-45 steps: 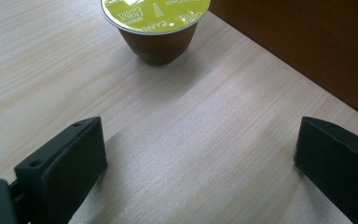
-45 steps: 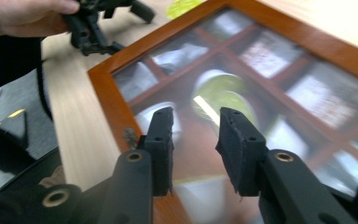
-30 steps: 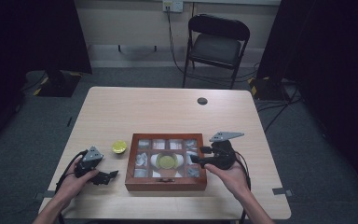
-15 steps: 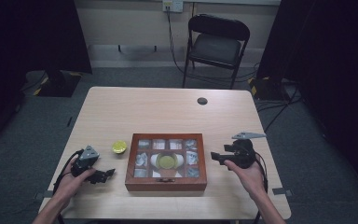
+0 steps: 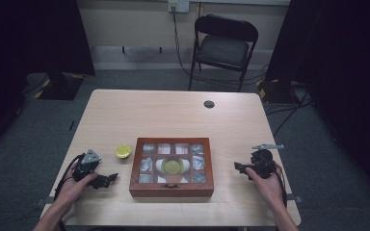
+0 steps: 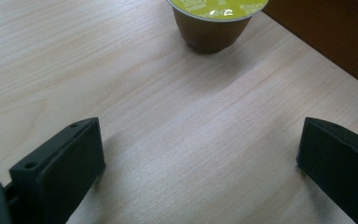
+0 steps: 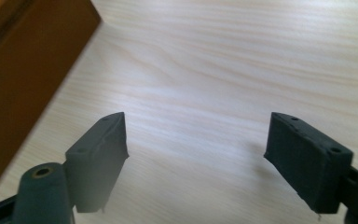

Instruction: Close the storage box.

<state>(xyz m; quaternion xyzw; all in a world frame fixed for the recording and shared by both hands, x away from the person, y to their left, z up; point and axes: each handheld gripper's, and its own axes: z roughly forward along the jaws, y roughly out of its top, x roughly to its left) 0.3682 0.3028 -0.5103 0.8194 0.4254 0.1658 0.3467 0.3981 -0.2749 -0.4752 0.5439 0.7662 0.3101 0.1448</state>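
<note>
A wooden box [image 5: 139, 190] with several small compartments lies at the front middle of the table, and a yellow-topped capsule [image 5: 172, 167] sits at its centre. A second capsule [image 5: 123, 151], brown with a yellow foil top [image 6: 216, 21], stands on the table left of the box. My left gripper [image 5: 108, 179] rests low on the table, short of this capsule. Its jaws [image 6: 200, 140] are open and have just been opening, with bare wood between them. My right gripper [image 5: 238, 168] is right of the box, pointing at its side wall [image 7: 18, 70]. It is open [image 7: 196, 130], still widening, and holds nothing.
A small black round disc [image 5: 209, 104] lies near the table's far edge. A black folding chair [image 5: 224, 45] stands behind the table. Bare tabletop [image 5: 173, 118] stretches beyond the box. Cables trail from both grippers toward the front edge.
My right gripper has moved from the box's right edge out to the right and down toward the table. The left hand has stayed where it was.
</note>
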